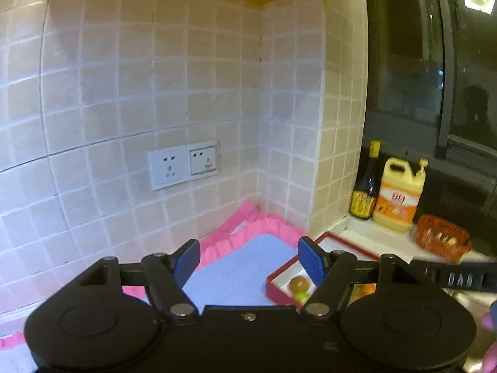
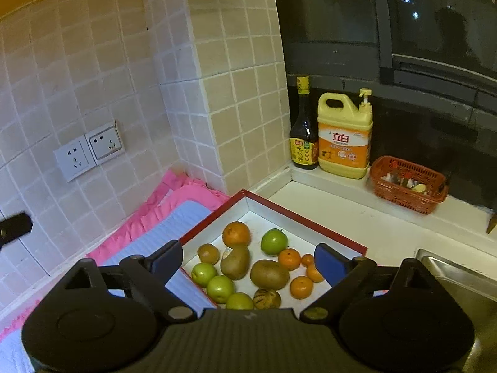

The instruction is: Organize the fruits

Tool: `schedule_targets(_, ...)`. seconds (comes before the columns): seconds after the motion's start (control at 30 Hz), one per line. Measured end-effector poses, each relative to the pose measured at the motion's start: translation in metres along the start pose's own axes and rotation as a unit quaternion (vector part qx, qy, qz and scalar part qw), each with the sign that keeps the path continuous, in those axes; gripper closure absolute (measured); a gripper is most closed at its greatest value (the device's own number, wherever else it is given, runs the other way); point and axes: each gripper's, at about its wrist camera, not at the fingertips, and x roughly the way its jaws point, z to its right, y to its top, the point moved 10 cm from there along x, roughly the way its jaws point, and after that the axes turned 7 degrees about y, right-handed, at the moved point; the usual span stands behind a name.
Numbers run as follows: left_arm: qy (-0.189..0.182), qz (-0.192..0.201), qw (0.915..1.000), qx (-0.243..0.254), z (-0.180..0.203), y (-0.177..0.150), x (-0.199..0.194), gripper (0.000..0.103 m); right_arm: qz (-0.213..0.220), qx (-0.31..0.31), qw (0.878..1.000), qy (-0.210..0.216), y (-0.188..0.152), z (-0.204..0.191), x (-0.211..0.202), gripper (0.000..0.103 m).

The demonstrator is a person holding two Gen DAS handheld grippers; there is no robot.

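Note:
A red-rimmed white tray holds mixed fruit: an orange, several green apples, two kiwis and several small tangerines. My right gripper is open and empty, hovering above the tray's near side. My left gripper is open and empty, above the blue mat to the left of the tray. In the left wrist view only a brown fruit and a green one show beside the right finger.
The blue mat lies on a pink frilled cloth in the tiled corner. A dark sauce bottle, a yellow detergent jug and an orange basket stand on the window ledge. A steel sink is at right.

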Motion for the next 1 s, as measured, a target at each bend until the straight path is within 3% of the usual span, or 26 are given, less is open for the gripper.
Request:
schedule_targets(0.3, 0.018, -0.042, 0.999, 0.003, 0.006, -0.043, 0.0, 0.021, -0.01, -0.006, 1.0, -0.014, -0.025, 0.002, -0.007, 0.009)
schedule_targets(0.6, 0.024, -0.034, 0.9988, 0.026, 0.002, -0.046, -0.004, 0.021, -0.013, 0.007, 1.0, -0.012, -0.03, -0.001, -0.007, 0.008)
schedule_targets(1.0, 0.013, -0.044, 0.9988, 0.017, -0.002, -0.047, -0.004, 0.021, -0.027, 0.014, 1.0, 0.001, -0.034, -0.014, 0.003, 0.007)
